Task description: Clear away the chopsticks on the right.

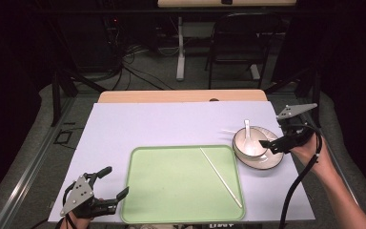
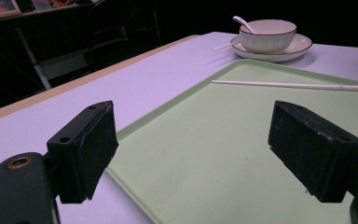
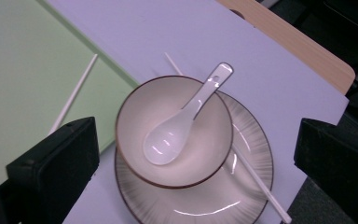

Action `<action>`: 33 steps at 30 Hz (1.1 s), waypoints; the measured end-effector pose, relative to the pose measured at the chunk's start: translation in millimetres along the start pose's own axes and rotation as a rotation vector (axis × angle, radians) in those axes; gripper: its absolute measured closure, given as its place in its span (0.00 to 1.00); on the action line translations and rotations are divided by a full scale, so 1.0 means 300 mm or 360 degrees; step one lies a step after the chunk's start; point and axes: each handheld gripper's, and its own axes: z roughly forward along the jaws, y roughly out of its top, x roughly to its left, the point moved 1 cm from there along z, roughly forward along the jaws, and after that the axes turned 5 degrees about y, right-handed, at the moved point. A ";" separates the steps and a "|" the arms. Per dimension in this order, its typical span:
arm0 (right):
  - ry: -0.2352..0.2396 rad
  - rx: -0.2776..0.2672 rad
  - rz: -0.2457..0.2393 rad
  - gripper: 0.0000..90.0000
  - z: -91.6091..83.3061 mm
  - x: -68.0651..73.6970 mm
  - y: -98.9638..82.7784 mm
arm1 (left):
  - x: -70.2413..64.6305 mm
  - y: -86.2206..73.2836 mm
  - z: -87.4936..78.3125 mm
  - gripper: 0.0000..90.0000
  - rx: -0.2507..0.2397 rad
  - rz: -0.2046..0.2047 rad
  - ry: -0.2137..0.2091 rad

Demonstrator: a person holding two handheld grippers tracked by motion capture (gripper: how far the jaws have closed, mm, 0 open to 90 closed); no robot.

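A pale green tray (image 1: 171,183) lies at the table's near middle, with one white chopstick (image 1: 220,176) slanting across its right side. To its right a cream bowl (image 1: 255,149) holds a white spoon (image 1: 248,133) and stands on a plate (image 1: 274,162). A second chopstick (image 3: 256,179) lies on the plate under the bowl. My right gripper (image 1: 274,138) hovers open over the bowl (image 3: 205,112), its jaws wide on either side and nothing between them. My left gripper (image 1: 116,181) is open at the tray's near left corner (image 2: 205,154), holding nothing.
A lavender sheet (image 1: 162,124) covers the table, with a strip of bare wood (image 1: 181,96) at the far edge. A dark folding chair (image 1: 240,43) and floor cables (image 1: 133,67) are beyond the table. The plate sits close to the table's right edge.
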 end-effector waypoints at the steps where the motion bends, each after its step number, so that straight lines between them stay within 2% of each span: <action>1: 0.0001 -0.0001 0.0003 0.00 0.002 -0.009 0.001 | 0.000 0.000 0.000 0.17 0.0003 0.0001 0.0002; 9: 0.0020 0.0101 0.0054 0.00 0.059 -0.143 0.021 | 0.000 0.000 -0.001 0.17 0.0001 -0.0002 0.0000; 12: -0.0008 0.0165 0.0057 0.00 0.087 -0.188 0.024 | 0.001 0.000 -0.001 0.17 0.0002 -0.0003 0.0001; 15: -0.0020 0.0182 0.0078 0.01 0.109 -0.222 0.021 | 0.001 0.000 -0.001 0.17 -0.0001 -0.0005 0.0000; 17: -0.0046 0.0204 0.0094 0.03 0.127 -0.248 0.017 | 0.001 0.000 -0.001 0.17 0.0000 -0.0004 0.0002; 19: -0.0065 0.0222 0.0122 0.13 0.145 -0.269 0.009 | 0.001 0.000 -0.001 0.17 0.0001 -0.0006 0.0002; 22: -0.0086 0.0287 0.0171 0.20 0.178 -0.299 -0.010 | 0.001 0.000 0.000 0.17 0.0002 -0.0001 0.0002; 27: -0.0090 0.0380 0.0175 0.32 0.223 -0.317 -0.031 | 0.002 0.000 -0.002 0.17 -0.0002 -0.0004 0.0003; 33: -0.0032 0.0497 0.0107 0.46 0.280 -0.307 -0.056 | 0.001 -0.001 -0.001 0.17 0.0000 -0.0007 0.0001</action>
